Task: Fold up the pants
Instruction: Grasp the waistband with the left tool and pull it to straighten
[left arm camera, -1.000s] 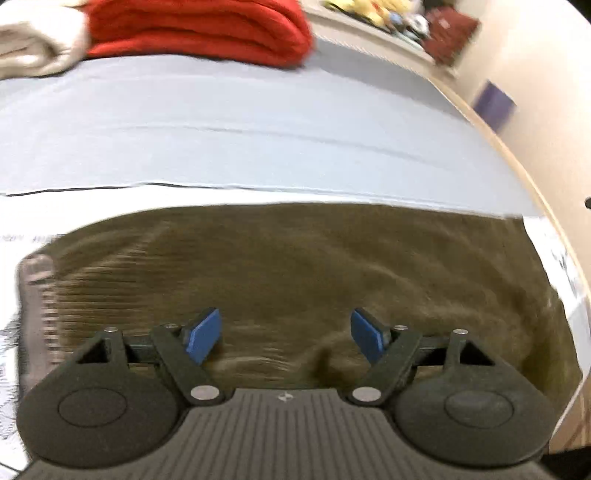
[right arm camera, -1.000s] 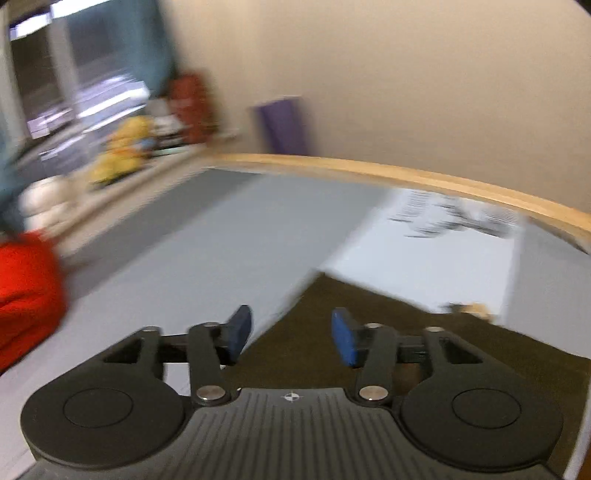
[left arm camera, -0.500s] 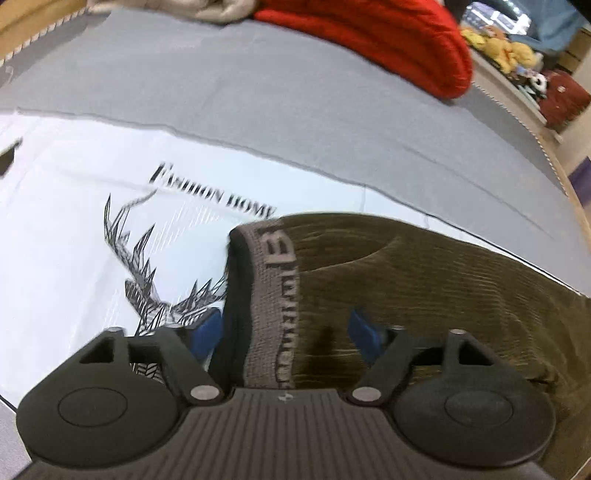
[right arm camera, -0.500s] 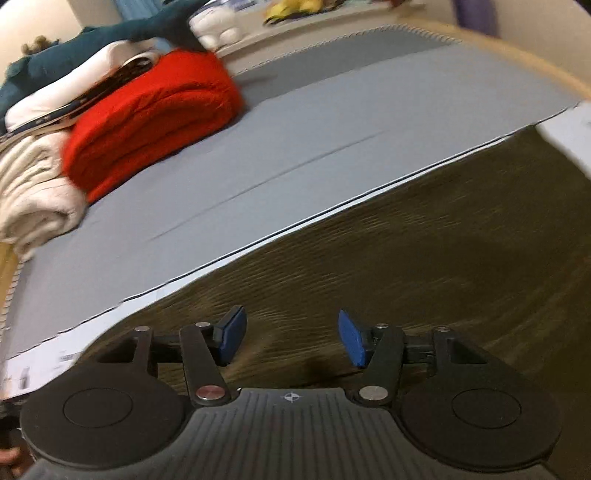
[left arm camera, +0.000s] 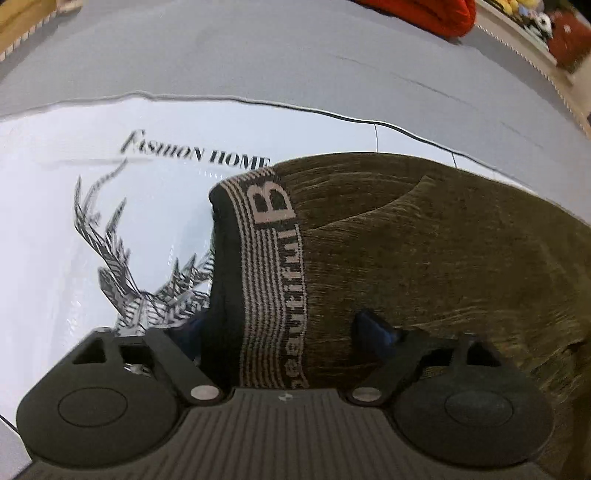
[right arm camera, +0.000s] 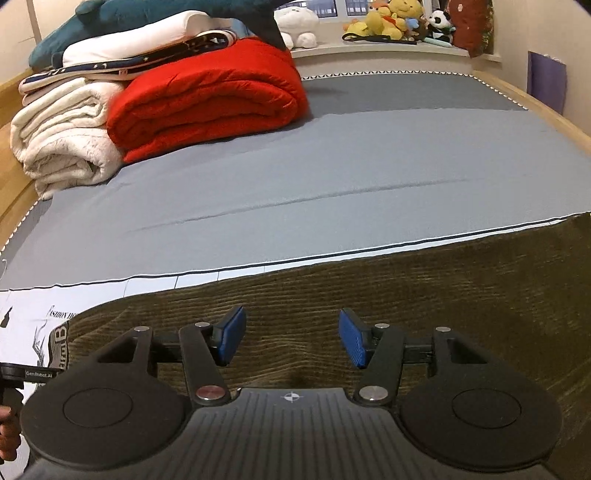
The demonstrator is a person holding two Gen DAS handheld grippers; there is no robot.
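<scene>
Olive-brown corduroy pants [left arm camera: 424, 251] lie flat on a white printed sheet [left arm camera: 74, 221]. Their striped, lettered waistband [left arm camera: 273, 266] runs between the fingers of my left gripper [left arm camera: 284, 328], which is open and straddles it, one finger on the sheet side, one on the cloth. My right gripper [right arm camera: 290, 338] is open and empty, low over the middle of the pants [right arm camera: 424, 295]. The waistband [right arm camera: 59, 341] and the left gripper's body [right arm camera: 22, 373] show at the right wrist view's far left.
The sheet lies on a grey bed cover [right arm camera: 332, 177]. A red folded quilt [right arm camera: 210, 99], a cream blanket [right arm camera: 62, 136] and stacked bedding stand at the back left. Plush toys [right arm camera: 388, 18] line the sill. The wooden bed edge [right arm camera: 546, 107] runs along the right.
My left gripper has moved further onto the waistband, which now lies deeper between its fingers. My right gripper has settled over the pants' middle, facing the folded bedding. Both stay open.
</scene>
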